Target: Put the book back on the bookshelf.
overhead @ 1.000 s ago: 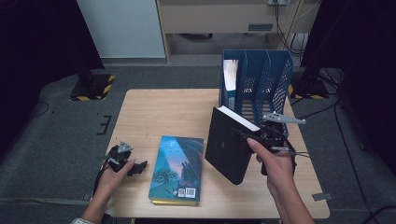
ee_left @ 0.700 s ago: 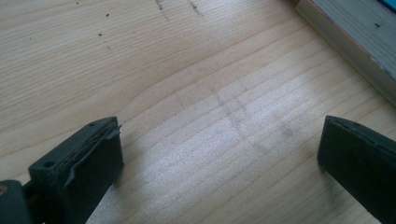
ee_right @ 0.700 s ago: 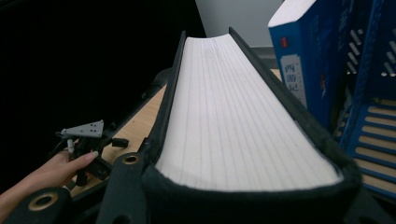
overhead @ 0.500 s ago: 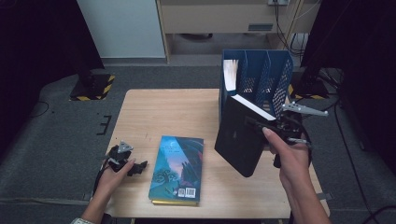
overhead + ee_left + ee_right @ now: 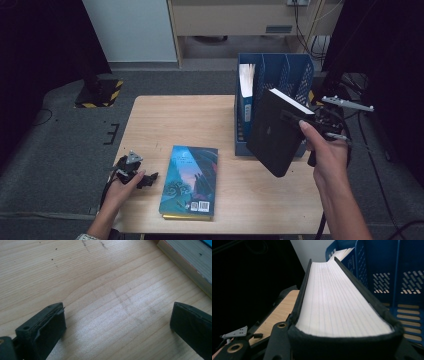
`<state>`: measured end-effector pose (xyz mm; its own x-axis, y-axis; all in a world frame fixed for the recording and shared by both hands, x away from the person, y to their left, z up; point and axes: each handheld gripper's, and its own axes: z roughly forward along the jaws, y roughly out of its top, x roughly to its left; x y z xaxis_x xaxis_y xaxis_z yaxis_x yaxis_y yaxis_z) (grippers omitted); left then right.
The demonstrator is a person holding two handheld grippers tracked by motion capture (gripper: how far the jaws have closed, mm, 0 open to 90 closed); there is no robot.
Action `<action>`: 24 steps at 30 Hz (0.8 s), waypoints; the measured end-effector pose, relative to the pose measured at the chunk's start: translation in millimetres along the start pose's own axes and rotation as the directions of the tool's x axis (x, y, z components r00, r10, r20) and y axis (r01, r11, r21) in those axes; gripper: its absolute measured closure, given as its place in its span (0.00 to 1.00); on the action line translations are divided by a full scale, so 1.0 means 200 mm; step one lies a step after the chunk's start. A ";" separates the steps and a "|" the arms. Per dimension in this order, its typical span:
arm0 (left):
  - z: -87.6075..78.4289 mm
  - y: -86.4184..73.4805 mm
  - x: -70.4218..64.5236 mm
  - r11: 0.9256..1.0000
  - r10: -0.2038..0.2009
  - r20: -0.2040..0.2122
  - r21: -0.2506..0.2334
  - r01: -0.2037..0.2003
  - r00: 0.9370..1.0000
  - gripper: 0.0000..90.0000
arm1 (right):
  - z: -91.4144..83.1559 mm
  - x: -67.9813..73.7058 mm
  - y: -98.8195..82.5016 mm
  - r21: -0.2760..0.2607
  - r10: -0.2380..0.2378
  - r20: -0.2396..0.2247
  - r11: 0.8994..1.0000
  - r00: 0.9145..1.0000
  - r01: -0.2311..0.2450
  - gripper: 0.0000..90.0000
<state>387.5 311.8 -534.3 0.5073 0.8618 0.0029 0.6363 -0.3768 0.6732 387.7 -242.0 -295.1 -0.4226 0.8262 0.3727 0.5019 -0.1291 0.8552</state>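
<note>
- the left gripper had stayed put on the bench, jaws wide with nothing between them.
- the teal book lay flat, unmoved.
- the right gripper, jaws clamped on the black book, had carried it up and over toward the blue file rack, so slotting looked next.

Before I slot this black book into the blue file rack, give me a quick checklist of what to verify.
1. Right gripper clamped on the black book: ok.
2. Book lifted off the table: ok.
3. Book upright for a slot: not ok, tilted.
4. Free compartment in the blue file rack: ok; the leftmost holds a book, the right ones look empty.
5. Left gripper out of the way: ok, open over the table.
6. Teal book clear of the path: ok, lying flat.
</note>
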 end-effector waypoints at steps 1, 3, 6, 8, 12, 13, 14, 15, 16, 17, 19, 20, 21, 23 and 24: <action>0.00 0.00 0.00 1.000 0.002 0.002 0.002 -0.002 1.000 0.00 | 0.01 -0.01 0.01 0.003 0.004 0.007 1.000 1.000 -0.004 0.59; 0.00 0.00 0.00 1.000 0.002 0.003 0.004 -0.002 1.000 0.00 | 0.03 -0.02 0.03 0.015 0.003 0.022 1.000 1.000 -0.003 0.59; 0.00 0.00 0.00 1.000 0.003 0.003 0.002 -0.003 1.000 0.00 | 0.06 -0.05 0.06 0.020 0.017 0.034 1.000 0.999 -0.017 0.59; 0.00 0.00 0.00 1.000 0.005 0.006 -0.002 -0.005 1.000 0.00 | 0.08 -0.07 0.08 0.019 0.034 0.034 0.999 0.999 -0.035 0.59; 0.01 0.00 0.00 1.000 0.005 0.007 -0.007 -0.005 1.000 0.00 | 0.10 -0.09 0.11 0.021 0.040 0.047 0.999 0.998 -0.041 0.59; 0.01 0.00 0.00 1.000 0.004 0.007 -0.007 -0.004 1.000 0.00 | 0.11 -0.10 0.12 0.020 0.040 0.052 0.999 0.998 -0.041 0.59; 0.01 0.00 0.00 1.000 0.004 0.006 -0.007 -0.004 1.000 0.00 | 0.11 -0.10 0.13 0.015 0.041 0.058 0.999 0.997 -0.042 0.59; 0.01 0.00 0.00 1.000 0.001 0.006 -0.010 -0.001 1.000 0.00 | 0.11 -0.11 0.14 0.012 0.042 0.061 0.999 0.997 -0.043 0.59; 0.01 0.00 0.00 1.000 0.000 0.006 -0.012 0.000 1.000 0.00 | 0.11 -0.12 0.15 0.012 0.045 0.066 0.999 0.997 -0.046 0.59; 0.01 0.00 0.00 1.000 -0.001 0.006 -0.014 0.001 1.000 0.00 | 0.11 -0.13 0.17 0.007 0.042 0.079 0.999 0.996 -0.043 0.59; 0.01 0.00 0.00 1.000 0.000 0.006 -0.015 0.000 1.000 0.00 | 0.12 -0.14 0.18 0.000 0.035 0.104 0.999 0.994 -0.036 0.59; 0.01 0.00 0.00 1.000 0.000 0.006 -0.015 0.000 1.000 0.00 | 0.12 -0.14 0.19 -0.002 0.036 0.122 0.999 0.992 -0.036 0.59; 0.01 0.00 0.00 1.000 0.000 0.006 -0.016 0.000 1.000 0.00 | 0.13 -0.15 0.19 -0.004 0.033 0.132 0.999 0.991 -0.033 0.59; 0.01 0.00 0.00 1.000 0.001 0.005 -0.017 -0.001 1.000 0.00 | 0.13 -0.17 0.20 -0.005 0.039 0.142 0.999 0.989 -0.038 0.59; 0.01 0.00 0.00 1.000 0.001 0.005 -0.017 -0.001 1.000 0.00 | 0.12 -0.18 0.21 -0.010 0.048 0.147 0.999 0.988 -0.047 0.59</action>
<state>388.4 310.5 -535.6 0.5108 0.8597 0.0000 0.6258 -0.3718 0.6857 442.4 -263.7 -281.2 -0.2825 0.8907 0.3561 0.5137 -0.1731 0.8403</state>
